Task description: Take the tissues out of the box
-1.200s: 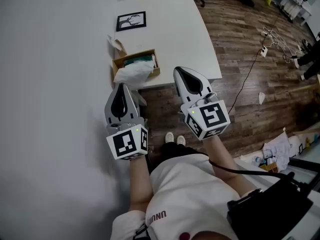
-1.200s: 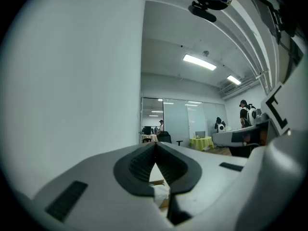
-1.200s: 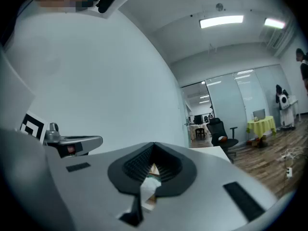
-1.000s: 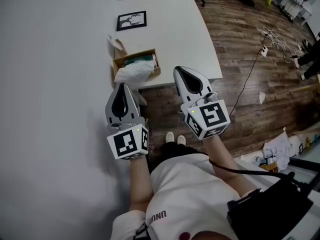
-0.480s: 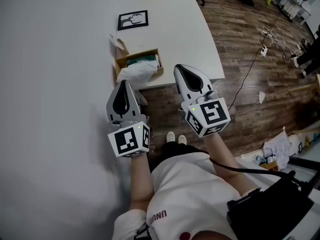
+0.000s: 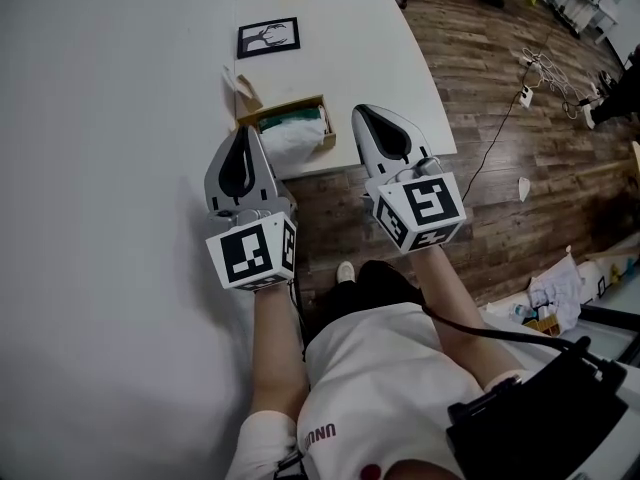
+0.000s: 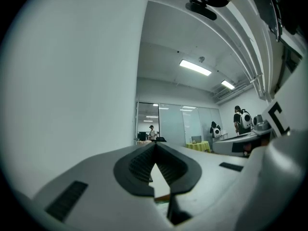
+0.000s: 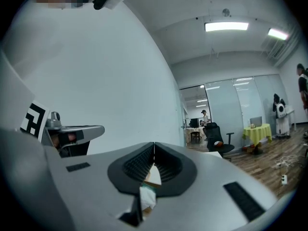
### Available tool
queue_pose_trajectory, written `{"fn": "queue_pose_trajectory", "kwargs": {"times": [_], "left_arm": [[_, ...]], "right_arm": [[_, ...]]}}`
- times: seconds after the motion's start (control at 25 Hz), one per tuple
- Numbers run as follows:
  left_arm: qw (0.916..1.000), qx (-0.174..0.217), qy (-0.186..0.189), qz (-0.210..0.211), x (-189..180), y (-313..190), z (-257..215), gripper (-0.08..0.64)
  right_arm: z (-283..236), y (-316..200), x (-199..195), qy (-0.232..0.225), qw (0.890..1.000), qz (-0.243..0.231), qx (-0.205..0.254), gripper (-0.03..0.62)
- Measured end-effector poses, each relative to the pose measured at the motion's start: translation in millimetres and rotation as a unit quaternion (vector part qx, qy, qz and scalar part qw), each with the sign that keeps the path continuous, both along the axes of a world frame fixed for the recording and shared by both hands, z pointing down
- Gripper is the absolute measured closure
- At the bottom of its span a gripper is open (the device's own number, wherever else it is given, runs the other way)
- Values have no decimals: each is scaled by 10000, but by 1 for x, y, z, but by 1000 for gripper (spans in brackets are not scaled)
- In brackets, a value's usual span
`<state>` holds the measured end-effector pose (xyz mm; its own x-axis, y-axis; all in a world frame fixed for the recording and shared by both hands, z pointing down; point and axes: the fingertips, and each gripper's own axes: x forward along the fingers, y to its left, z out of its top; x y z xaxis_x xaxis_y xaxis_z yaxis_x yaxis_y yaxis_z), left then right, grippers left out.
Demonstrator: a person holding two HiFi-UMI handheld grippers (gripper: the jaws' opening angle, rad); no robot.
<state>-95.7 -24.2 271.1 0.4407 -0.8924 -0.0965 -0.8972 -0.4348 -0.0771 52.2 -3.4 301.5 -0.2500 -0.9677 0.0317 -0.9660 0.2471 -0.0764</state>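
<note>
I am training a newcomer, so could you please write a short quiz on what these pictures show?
1. True or false: the right gripper grips the box.
2. What lies on the table beyond the box? A) a framed picture B) a cup C) a laptop
3. Fill in: the left gripper and the right gripper both have their jaws ____.
Key: 1 false; 2 A; 3 shut.

The right gripper (image 8: 154, 147) has its jaws pressed together, tip to tip, the left gripper (image 8: 72, 131) just beside it
</note>
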Motion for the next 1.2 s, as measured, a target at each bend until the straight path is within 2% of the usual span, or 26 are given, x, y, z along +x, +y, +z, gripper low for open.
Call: {"fn": "queue_pose_trajectory", "kwargs": {"times": [0.32, 0.6, 0.8, 1.2], "left_arm": [[10000, -52, 18, -78, -8, -14, 7, 548], [9995, -158, -47, -267, -10, -32, 20, 548], [9983, -261, -90, -504, -9, -50, 28, 548], [9921, -503, -217, -1127, -11, -83, 49, 548]], "right_arm": [[-3, -10, 1, -60, 9999, -45, 148, 572], [14, -40, -1, -28, 9996, -289, -39, 572], [24, -65, -8, -58, 9970, -763, -112, 572], [53, -117, -19, 62, 9833, -1761, -460, 571]]}}
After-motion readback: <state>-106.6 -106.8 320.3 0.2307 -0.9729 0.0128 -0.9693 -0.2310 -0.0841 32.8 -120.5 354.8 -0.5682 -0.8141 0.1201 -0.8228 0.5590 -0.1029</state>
